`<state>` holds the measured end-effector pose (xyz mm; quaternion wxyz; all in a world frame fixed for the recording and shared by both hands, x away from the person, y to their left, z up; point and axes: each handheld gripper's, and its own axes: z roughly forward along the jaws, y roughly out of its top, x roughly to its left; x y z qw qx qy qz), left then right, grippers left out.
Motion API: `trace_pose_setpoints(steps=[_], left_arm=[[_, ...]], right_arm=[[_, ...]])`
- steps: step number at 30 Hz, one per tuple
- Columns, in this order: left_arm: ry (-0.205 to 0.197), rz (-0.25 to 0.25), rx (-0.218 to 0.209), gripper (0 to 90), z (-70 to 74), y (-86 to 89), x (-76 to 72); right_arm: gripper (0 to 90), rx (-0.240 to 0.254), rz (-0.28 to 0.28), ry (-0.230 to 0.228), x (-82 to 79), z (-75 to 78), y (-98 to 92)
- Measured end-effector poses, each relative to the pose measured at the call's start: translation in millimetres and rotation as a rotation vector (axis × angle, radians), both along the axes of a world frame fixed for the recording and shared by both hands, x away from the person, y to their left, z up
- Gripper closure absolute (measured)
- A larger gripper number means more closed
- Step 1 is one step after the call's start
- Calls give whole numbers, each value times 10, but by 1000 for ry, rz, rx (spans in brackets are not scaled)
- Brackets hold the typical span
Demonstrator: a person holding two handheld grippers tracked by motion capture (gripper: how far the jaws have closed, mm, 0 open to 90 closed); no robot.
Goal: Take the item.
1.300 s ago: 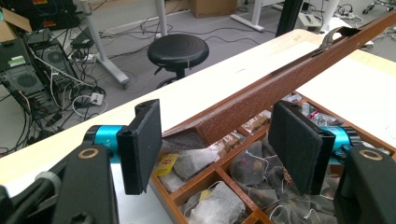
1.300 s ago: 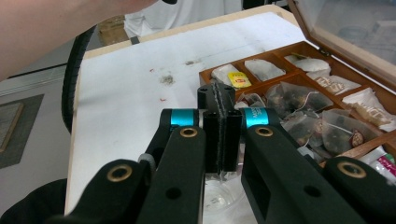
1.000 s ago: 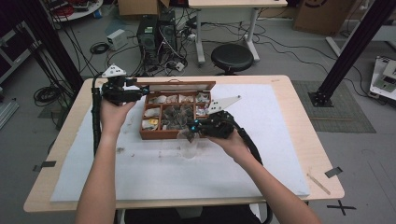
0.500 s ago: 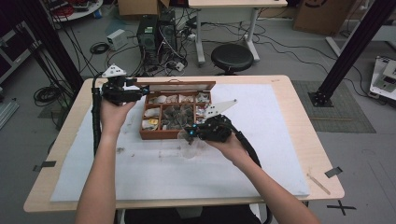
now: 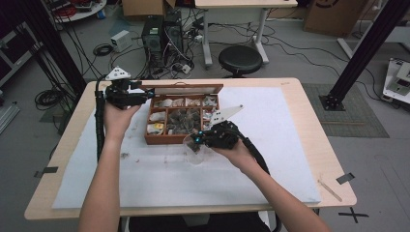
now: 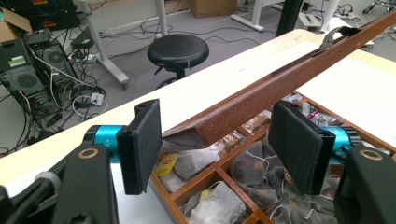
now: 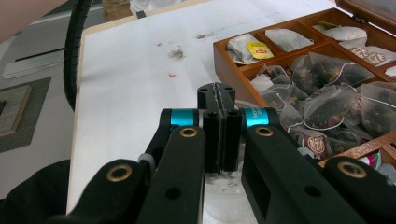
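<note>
The brown wooden compartment box of tea bags (image 5: pixel 167 139) sits toward the far half of the pale wooden worktop (image 5: pixel 314 130), on the white sheet (image 5: pixel 270 159) that covers most of it. Its hinged brown wooden lid (image 6: pixel 280 88) stands up along the far side, and the left tongs (image 6: pixel 217 144) are at the lid's left end: in the left gripper view the jaws stand wide, one pad to each side of the lid's edge, neither pad clearly pressing on it. In the high view those left tongs (image 5: pixel 138 98) hang over the box's far left corner, close to the worktop's far edge.

The right tongs (image 5: pixel 196 140) are at the box's near wall, above a clear plastic cup (image 5: pixel 194 153) that stands on the sheet just in front of the box. In the right gripper view the right tongs' pads are pressed flat together; whether anything thin is caught between them I cannot tell. The cup's rim (image 7: pixel 243 105) shows right behind them, just beside the box wall.

The sheet spreads bare toward the near edge and out to the right, with a few dark crumbs (image 5: pixel 124 155) left of the cup. Between the two forearms the sheet lies open.
</note>
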<state>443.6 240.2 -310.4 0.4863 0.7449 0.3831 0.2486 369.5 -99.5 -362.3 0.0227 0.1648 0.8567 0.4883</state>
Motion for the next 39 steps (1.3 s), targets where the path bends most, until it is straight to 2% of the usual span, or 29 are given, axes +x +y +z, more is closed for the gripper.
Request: trace_pose_setpoints(steps=[4,7,9,15,22,30,39], left_arm=[[1,1,1,349,1,-1,-2],[1,1,0,349,1,-2,-1],[0,1,1,350,1,-1,0],[1,2,1,348,-3,-1,4],[1,3,0,348,-4,-4,3],[5,5,4,345,-5,-10,1],[9,6,8,344,-6,-16,-9]], right_arm=[[893,-6,-15,2,17,-9,-7],[824,-4,-34,2,25,-11,-15],[818,-5,-37,-2,28,-6,-23],[772,12,-46,-7,27,17,-55],[665,40,-64,-16,30,66,-130],[561,74,-106,-35,29,176,-282],[458,119,-167,-39,54,242,-546]])
